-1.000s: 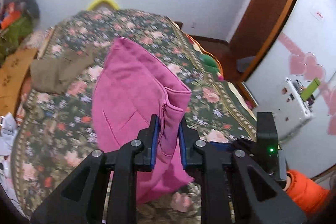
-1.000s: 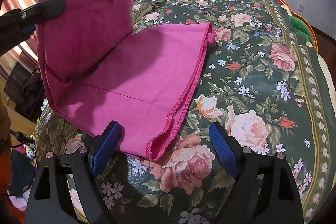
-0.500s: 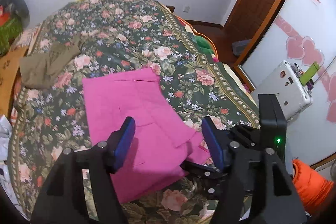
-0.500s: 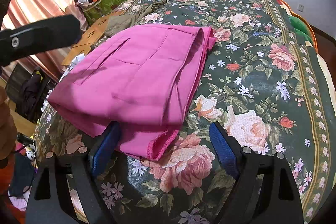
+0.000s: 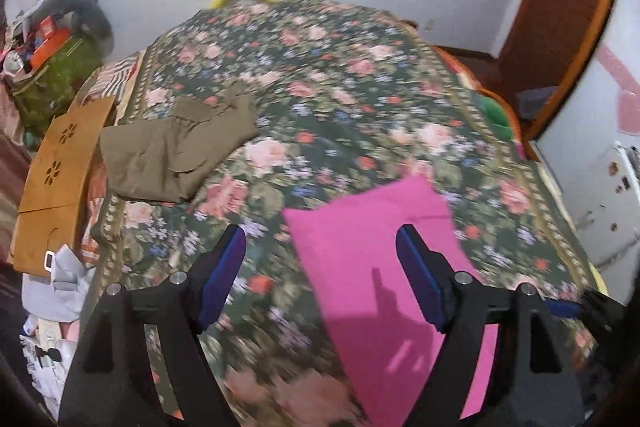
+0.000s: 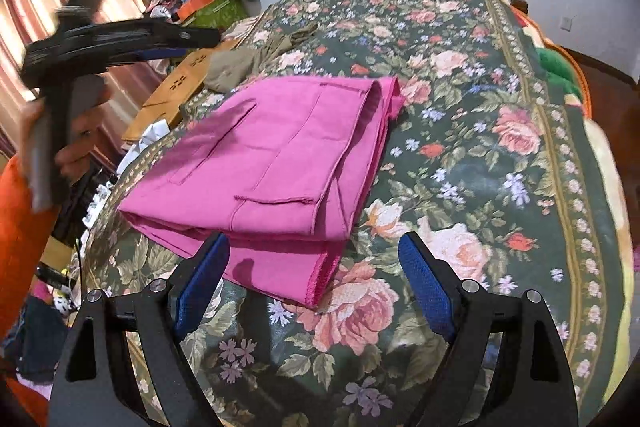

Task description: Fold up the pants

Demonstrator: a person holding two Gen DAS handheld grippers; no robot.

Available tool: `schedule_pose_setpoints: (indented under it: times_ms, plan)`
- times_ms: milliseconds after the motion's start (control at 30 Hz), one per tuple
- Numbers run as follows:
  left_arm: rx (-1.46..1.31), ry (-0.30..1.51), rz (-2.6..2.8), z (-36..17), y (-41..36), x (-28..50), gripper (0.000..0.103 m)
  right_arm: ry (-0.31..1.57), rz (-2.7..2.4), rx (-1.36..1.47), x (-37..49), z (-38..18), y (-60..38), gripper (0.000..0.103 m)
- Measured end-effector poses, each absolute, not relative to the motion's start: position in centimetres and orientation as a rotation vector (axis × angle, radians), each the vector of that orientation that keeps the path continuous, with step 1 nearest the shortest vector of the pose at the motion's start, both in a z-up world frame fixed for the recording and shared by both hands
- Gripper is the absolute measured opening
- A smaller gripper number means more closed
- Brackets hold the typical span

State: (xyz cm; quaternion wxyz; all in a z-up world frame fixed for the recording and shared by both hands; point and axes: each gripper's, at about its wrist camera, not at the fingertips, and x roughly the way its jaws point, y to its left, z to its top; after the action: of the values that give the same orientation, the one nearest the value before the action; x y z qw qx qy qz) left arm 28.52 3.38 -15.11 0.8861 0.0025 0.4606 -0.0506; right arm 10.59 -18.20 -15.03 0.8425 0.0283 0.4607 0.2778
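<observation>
Folded pink pants (image 6: pixel 280 163) on bedspread (image 6: pixel 480 147)

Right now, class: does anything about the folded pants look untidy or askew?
Yes. The pink pants lie folded on the bedspread, but the layers do not line up: the bottom layer's hem sticks out past the top fold at the near corner.
</observation>
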Motion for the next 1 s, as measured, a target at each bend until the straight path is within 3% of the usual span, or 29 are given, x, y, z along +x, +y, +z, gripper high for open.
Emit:
schedule_pose_setpoints:
  times_ms: [433,533,667,1000]
  plan:
    - [0.125,1.226,-0.006,-25.0,2.8,37.1,0.078,0.967,0.525,0.084,11.4,-14.8,-19.6,0.084]
    - [0.199,1.268,0.016,-26.9,2.9,37.5,0.083,0.967,0.519,0.082,11.4,-14.8,-19.8,0.084]
    - [0.265,1.241,0.018,-26.9,3.7,36.1,0.090,0.953,0.508,0.072,11.3,-14.6,-20.2,0.084]
    - [0.175,1.238,0.068,-25.0,9.4,28.6,0.090,0.937,0.510,0.098,11.4,-14.3,-20.7,0.084]
